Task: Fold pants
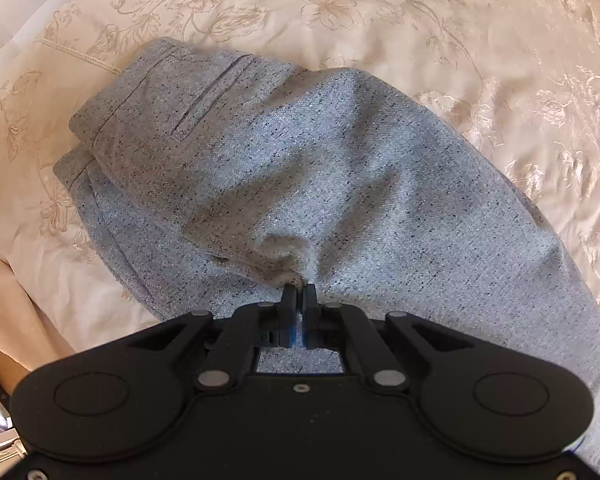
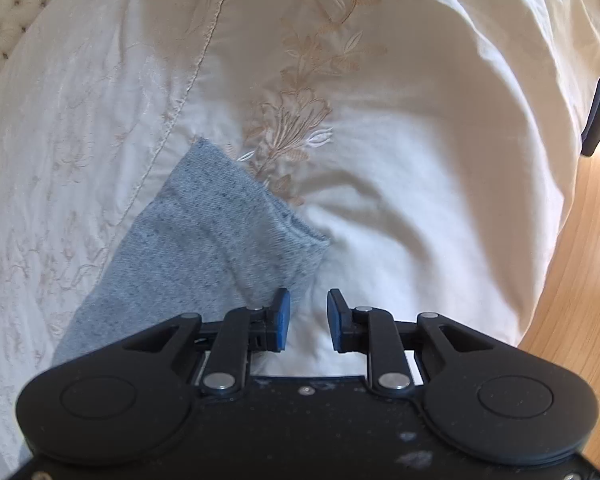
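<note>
- Pants (image 1: 300,160): grey flecked woven fabric w/ dark specks, welt pocket near waistband, lying rumpled on bedspread (image 1: 480,40).
- Bedspread: cream, satiny, beige floral embroidery, soft creases.
- Left gripper (image 1: 299,294): black, blue pads, pressed together, pinching a puckered bunch of pants.
- Right gripper (image 2: 308,316): jaws apart, nothing btwn, just beside pant leg hem (image 2: 236,208); hem flat, ribbed edge.
- Wood floor (image 2: 580,280) at right.

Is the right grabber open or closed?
Open. The right gripper shows a clear gap between its blue pads, with only bedspread between them.
</note>
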`<move>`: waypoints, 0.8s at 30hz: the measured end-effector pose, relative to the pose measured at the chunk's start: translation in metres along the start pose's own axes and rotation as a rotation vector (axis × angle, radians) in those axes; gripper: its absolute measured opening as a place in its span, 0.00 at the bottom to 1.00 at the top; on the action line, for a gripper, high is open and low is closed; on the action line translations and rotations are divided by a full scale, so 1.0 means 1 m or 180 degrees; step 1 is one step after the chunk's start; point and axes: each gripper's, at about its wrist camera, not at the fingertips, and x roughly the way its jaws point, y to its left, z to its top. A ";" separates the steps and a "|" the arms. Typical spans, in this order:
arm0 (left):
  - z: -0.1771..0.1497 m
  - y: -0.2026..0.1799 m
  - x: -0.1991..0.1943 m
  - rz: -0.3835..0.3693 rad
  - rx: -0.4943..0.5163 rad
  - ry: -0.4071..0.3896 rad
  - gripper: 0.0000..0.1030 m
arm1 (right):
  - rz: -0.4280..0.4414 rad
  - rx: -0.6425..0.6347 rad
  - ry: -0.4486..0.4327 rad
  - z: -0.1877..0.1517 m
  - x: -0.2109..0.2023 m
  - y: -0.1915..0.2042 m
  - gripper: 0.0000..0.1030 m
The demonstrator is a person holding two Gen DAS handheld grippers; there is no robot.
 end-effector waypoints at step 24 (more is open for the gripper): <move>-0.001 -0.003 -0.004 0.0030 -0.0049 -0.0018 0.03 | 0.0313 0.0179 -0.0098 0.019 -0.008 0.023 0.06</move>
